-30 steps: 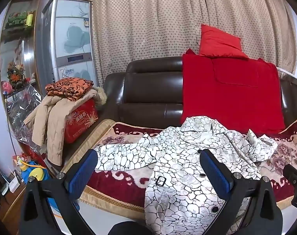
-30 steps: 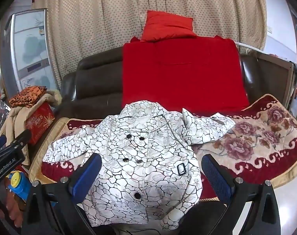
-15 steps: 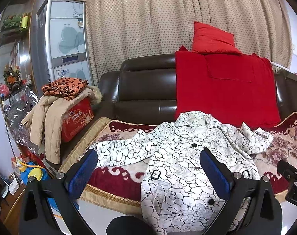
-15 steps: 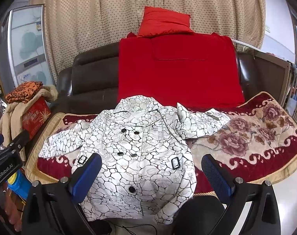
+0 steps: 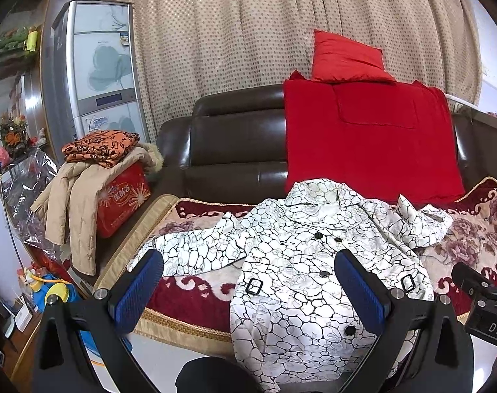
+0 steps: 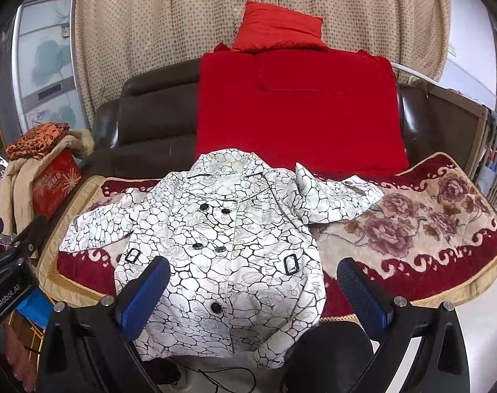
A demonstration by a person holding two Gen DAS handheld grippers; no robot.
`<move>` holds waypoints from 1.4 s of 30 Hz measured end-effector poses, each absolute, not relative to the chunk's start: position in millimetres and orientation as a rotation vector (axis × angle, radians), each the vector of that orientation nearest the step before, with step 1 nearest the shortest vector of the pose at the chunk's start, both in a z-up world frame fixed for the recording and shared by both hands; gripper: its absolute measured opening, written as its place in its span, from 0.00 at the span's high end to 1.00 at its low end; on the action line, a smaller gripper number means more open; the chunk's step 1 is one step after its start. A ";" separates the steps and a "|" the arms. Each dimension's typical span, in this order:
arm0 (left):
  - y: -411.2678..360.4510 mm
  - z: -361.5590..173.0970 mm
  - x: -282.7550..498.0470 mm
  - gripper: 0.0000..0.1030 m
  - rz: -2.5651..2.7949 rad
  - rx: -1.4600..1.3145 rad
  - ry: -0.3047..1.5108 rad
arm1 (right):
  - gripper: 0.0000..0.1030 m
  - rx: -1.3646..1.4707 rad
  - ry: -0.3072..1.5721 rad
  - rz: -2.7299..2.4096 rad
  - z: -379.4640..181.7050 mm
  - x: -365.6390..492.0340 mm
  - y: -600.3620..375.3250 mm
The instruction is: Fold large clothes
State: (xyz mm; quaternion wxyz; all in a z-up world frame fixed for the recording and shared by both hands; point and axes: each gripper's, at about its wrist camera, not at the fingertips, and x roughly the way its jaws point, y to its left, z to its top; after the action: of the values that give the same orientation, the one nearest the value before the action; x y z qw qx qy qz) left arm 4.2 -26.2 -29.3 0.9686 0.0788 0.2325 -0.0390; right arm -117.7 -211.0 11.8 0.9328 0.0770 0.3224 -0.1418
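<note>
White coat (image 5: pixel 307 262) (image 6: pixel 222 249) with black crackle pattern, spread front-up on the sofa (image 5: pixel 235 144) (image 6: pixel 150 114) seat, over the flowered cover (image 5: pixel 470 229) (image 6: pixel 421 222). Collar toward the back edge, hem hanging over the front edge. One sleeve stretched toward the left edge, the other bunched beside the collar. Left hand-held gripper (image 5: pixel 248 291) wide open, holding nothing. Right hand-held gripper (image 6: pixel 251 294) also wide open and empty, above the hem. Red blanket (image 5: pixel 372 137) (image 6: pixel 297 108) on the backrest.

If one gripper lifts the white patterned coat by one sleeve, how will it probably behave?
The coat would probably sag and drape, since its cloth lies wrinkled and its hem droops over the sofa edge. It is large with buttons and buckles, so likely somewhat heavy for one gripper.
</note>
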 end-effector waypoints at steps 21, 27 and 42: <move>-37.4 -37.2 20.4 0.00 -0.088 0.182 0.497 | 0.00 0.140 0.687 -0.293 0.9 -100.7 -216.8; -40.9 -40.8 32.8 0.00 -0.085 0.185 0.508 | 0.00 0.142 0.698 -0.299 -3.5 -89.9 -222.1; -63.9 -71.4 110.4 0.00 -0.101 0.171 0.579 | 0.00 0.159 0.741 -0.338 -25.2 -35.4 -259.3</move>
State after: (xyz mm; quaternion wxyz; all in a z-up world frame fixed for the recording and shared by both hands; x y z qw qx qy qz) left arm 110.4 -63.9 -71.4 0.9536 0.0839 0.2849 -0.0497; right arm -35.4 -259.3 -25.2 0.9151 0.0771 0.3600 -0.1642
